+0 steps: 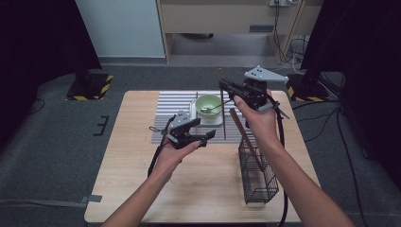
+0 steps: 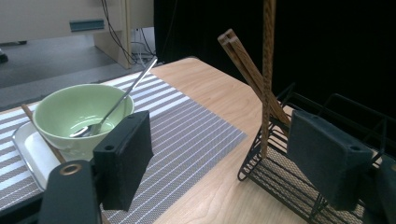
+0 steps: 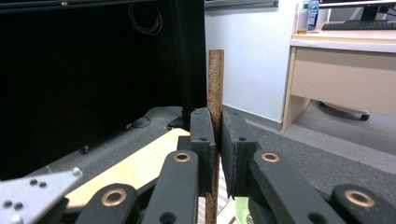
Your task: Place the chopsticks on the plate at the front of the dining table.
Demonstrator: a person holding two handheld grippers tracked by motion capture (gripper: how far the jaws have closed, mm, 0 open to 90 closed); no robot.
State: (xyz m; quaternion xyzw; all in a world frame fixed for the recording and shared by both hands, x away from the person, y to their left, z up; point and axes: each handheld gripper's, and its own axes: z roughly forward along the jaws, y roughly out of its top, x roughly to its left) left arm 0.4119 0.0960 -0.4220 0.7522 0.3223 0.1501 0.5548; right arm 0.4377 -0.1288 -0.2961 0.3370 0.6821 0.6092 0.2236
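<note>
My right gripper is shut on a brown wooden chopstick and holds it upright. It hangs between the green bowl and the black wire basket. In the left gripper view the chopstick ends low, at the basket's near rim. A pair of chopsticks leans in the basket. My left gripper is open and holds nothing, in front of the placemat.
The bowl holds a metal spoon and stands on a white tray. A brown stick lies on the tray beside the bowl. The wooden table has a desk and cables behind it.
</note>
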